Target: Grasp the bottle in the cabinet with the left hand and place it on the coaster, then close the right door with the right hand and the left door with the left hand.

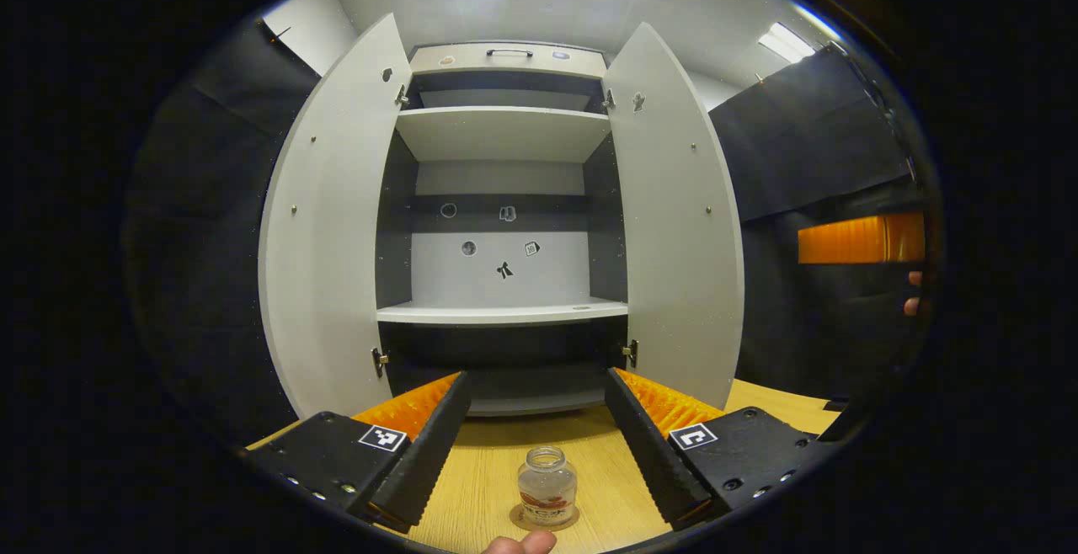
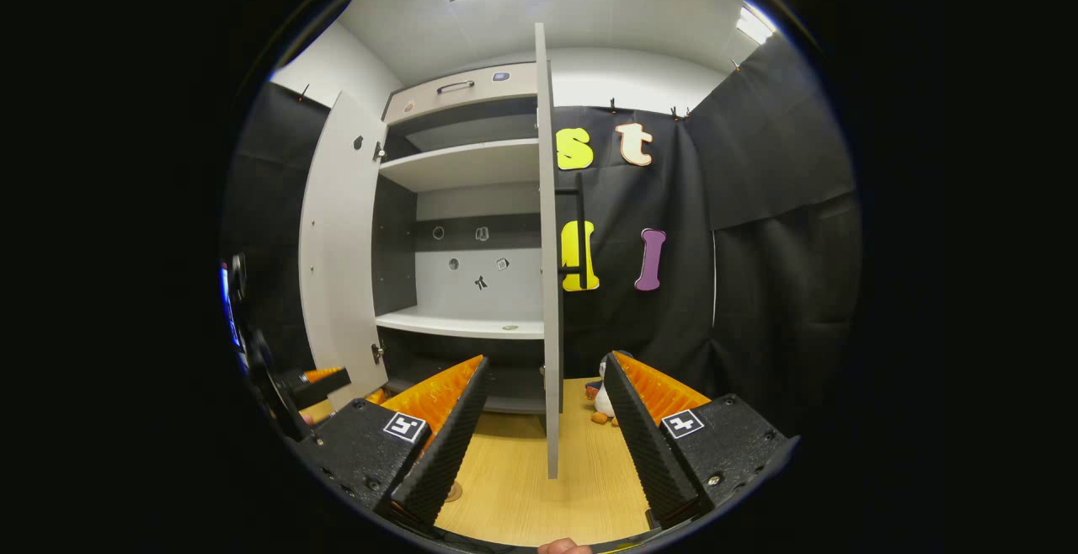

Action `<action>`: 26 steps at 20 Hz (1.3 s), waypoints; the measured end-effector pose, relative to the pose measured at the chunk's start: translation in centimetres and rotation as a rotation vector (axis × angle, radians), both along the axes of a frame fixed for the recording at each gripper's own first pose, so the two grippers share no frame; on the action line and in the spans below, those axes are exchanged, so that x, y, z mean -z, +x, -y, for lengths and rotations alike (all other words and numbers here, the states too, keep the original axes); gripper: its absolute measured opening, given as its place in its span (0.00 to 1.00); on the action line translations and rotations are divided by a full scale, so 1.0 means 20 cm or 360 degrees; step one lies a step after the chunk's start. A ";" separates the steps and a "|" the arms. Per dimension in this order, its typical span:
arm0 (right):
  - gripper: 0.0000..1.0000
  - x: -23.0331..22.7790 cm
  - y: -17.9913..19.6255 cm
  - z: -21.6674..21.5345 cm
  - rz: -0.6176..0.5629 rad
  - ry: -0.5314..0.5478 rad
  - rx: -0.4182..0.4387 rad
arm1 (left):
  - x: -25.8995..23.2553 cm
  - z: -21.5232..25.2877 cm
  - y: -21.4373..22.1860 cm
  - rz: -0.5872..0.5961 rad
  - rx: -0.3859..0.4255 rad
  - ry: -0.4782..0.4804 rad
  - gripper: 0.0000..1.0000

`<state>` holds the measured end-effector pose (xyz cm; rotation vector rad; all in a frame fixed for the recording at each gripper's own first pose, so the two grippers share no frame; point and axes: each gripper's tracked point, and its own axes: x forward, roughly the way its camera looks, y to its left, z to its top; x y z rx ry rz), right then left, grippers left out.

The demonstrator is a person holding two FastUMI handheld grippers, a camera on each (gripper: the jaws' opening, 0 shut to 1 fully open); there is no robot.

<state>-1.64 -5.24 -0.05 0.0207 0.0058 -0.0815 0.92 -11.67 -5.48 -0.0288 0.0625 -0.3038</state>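
So the bottle (image 1: 547, 485) is out of the cabinet (image 1: 503, 200) and standing upright on the round coaster (image 1: 543, 519) on the bench (image 1: 488, 470), at about 6 o'clock in the left gripper view. The left hand-held gripper (image 1: 539, 428) has its fingers spread wide to either side of it, not touching, so that part looks done to me.

The bottle is small, clear and glass-looking, with an open mouth, a short neck and something reddish low inside. My guess is it's light, rigid, a bit slick and breakable, so if it needs a nudge I'd take it around the straight body below the shoulder, not the neck.

Both doors hang open. The right door (image 2: 549, 284) is a flat, pale, matte panel, seen nearly edge-on at 12 o'clock in the right gripper view, with a dark bar handle (image 2: 580, 230) on its outer face. The right hand-held gripper (image 2: 543, 419) is spread apart too, with the door's edge running down between its ribbed fingers. I'd push on the flat face; stiff board on hinges should swing easily. The left door (image 1: 333, 234) comes after.

The bench is a light wood grain, and the shelves look smooth.
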 end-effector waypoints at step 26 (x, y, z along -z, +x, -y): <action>0.81 -0.66 0.70 0.47 0.0202 -0.0225 0.0196 | -0.16 -0.43 -0.01 0.0107 -0.0435 0.0021 0.97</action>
